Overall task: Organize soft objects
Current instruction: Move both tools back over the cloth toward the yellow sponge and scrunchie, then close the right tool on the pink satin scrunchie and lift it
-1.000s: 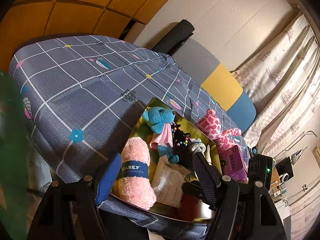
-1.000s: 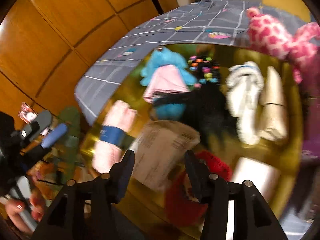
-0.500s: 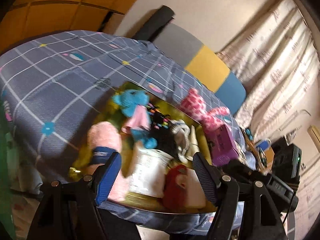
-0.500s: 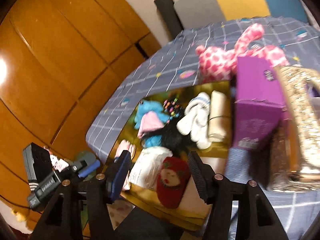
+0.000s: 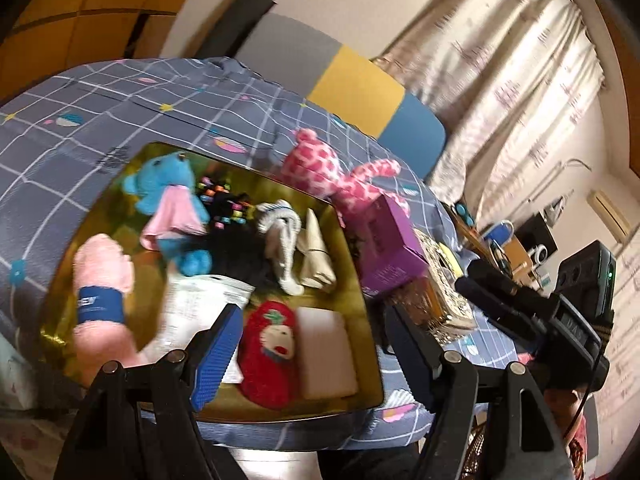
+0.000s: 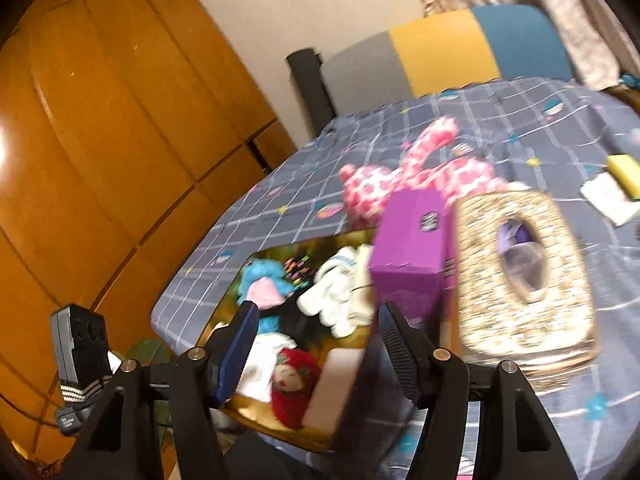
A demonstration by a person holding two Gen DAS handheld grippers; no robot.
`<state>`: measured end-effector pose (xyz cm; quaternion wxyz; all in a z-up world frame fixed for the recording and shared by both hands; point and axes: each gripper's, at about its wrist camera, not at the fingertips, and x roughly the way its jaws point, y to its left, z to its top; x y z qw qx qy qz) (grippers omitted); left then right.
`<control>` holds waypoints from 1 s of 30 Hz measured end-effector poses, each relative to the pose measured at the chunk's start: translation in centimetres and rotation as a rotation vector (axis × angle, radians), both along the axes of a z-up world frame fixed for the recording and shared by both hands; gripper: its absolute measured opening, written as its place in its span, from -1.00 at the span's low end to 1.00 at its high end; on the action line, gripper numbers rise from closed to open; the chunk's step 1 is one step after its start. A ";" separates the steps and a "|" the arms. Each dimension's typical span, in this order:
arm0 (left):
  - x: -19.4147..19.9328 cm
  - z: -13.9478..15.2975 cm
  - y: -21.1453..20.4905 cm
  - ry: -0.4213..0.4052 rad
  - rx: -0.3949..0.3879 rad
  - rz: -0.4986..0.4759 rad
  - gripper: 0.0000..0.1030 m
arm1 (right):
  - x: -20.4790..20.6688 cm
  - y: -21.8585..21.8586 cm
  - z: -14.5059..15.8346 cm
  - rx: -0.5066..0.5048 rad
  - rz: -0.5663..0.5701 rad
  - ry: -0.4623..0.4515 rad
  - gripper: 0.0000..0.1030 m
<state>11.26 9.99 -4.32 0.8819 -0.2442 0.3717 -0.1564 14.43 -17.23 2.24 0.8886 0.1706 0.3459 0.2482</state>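
Note:
A gold tray (image 5: 120,188) on the bed holds a pink rolled towel (image 5: 102,268), a blue teddy (image 5: 168,184), white socks (image 5: 280,236), a red plush (image 5: 268,344) and a pale sponge block (image 5: 324,344). A pink spotted plush (image 5: 320,164) lies on the bedspread just beyond the tray. My left gripper (image 5: 313,312) hangs open above the tray's near edge, holding nothing. My right gripper (image 6: 318,312) is open and empty too, raised above the tray (image 6: 240,404) near the red plush (image 6: 292,380). The pink spotted plush (image 6: 384,184) shows behind a purple box.
A purple box (image 6: 412,248) and a glittery tissue box (image 6: 520,276) stand right of the tray. A yellow sponge (image 6: 624,168) lies far right on the checked bedspread (image 5: 80,92). Wooden wardrobe doors (image 6: 100,140) are on the left, curtains (image 5: 500,60) on the right.
Both grippers have drawn back and up from the tray and swung right, bringing the purple box and the glittery box into view. The right jaws stand a little wider.

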 end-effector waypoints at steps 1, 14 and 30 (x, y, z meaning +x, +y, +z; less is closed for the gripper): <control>0.1 0.1 -0.3 0.001 -0.001 -0.010 0.44 | -0.1 -0.9 0.3 -0.007 -0.030 -0.004 0.24; 1.3 0.9 -6.5 0.009 0.034 -0.163 0.44 | -0.3 -13.9 0.6 -0.093 -0.417 0.037 0.32; 3.2 3.0 -16.0 -0.011 0.100 -0.351 0.44 | 2.5 -22.7 -4.8 -0.249 -0.573 0.148 0.34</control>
